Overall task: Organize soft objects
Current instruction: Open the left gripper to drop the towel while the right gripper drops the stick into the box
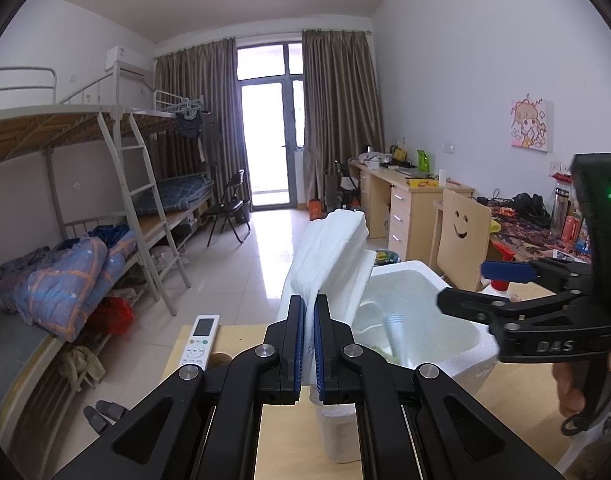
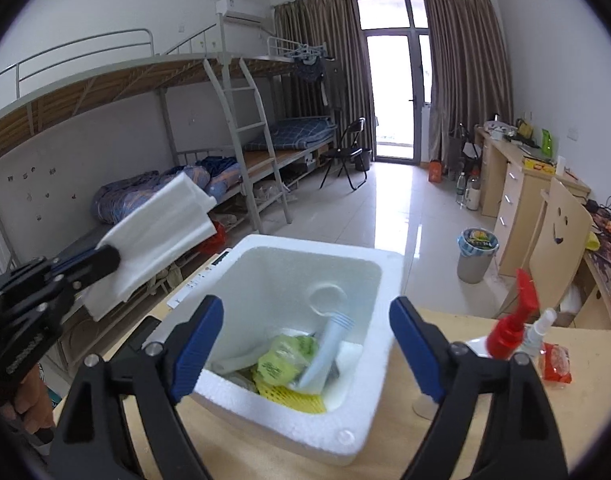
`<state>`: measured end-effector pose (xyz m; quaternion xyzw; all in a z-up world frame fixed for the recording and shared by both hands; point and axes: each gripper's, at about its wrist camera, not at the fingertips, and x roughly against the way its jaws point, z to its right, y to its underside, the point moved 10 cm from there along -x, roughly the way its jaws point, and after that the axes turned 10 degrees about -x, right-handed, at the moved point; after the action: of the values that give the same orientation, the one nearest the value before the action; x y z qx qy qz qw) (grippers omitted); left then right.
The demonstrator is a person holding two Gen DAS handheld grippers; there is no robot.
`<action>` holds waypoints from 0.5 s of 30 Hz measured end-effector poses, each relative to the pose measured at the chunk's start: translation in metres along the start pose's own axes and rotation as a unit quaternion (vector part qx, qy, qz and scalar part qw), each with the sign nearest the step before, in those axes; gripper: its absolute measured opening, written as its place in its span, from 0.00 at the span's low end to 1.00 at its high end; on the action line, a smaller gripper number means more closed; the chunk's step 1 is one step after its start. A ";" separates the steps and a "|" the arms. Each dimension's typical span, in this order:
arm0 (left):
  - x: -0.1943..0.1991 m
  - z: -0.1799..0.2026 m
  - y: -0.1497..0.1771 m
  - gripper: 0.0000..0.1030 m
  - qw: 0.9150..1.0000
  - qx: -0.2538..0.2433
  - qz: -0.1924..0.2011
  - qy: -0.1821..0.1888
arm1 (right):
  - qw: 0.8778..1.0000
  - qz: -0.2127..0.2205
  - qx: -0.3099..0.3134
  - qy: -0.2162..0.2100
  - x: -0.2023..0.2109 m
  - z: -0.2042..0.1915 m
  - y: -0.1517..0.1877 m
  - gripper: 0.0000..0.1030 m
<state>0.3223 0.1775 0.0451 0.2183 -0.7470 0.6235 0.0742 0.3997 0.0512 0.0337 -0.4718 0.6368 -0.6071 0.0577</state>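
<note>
Our left hand-held gripper (image 1: 309, 344) is clamped on the foam sheets (image 1: 329, 256) (light, squashy) beside the foam box (image 2: 305, 280); right hand-held gripper (image 2: 305, 344) stands apart, empty.

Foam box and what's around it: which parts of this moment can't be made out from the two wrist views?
- Foam box bottom, right wrist view: hidden under the green bag, yellow mesh and a blurred pale plastic piece.
- Folded white foam sheet, left wrist view: its lower end is hidden behind the left gripper.
- Remote control: buttons too small to read.
- Red pump bottle, right wrist view: blurred, body behind the right gripper.
</note>
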 end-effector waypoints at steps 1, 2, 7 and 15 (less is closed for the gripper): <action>-0.001 0.001 -0.001 0.05 1.000 -0.001 0.000 0.001 | 1.000 0.002 -0.001 0.003 0.003 0.002 0.000 0.86; -0.002 0.002 -0.002 0.05 1.000 0.000 0.000 0.002 | 1.000 0.004 -0.001 0.004 0.008 0.004 0.000 0.86; -0.010 0.013 -0.005 0.05 1.000 -0.001 0.000 0.014 | 1.000 0.010 0.000 0.010 0.024 0.010 0.002 0.86; -0.026 0.037 -0.013 0.05 0.999 -0.007 -0.003 0.039 | 0.999 0.022 0.002 0.031 0.050 0.027 0.004 0.86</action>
<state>0.3566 0.1458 0.0389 0.1956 -0.7475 0.6258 0.1069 0.3879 -0.0027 0.0481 -0.4387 0.6473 -0.6211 0.0521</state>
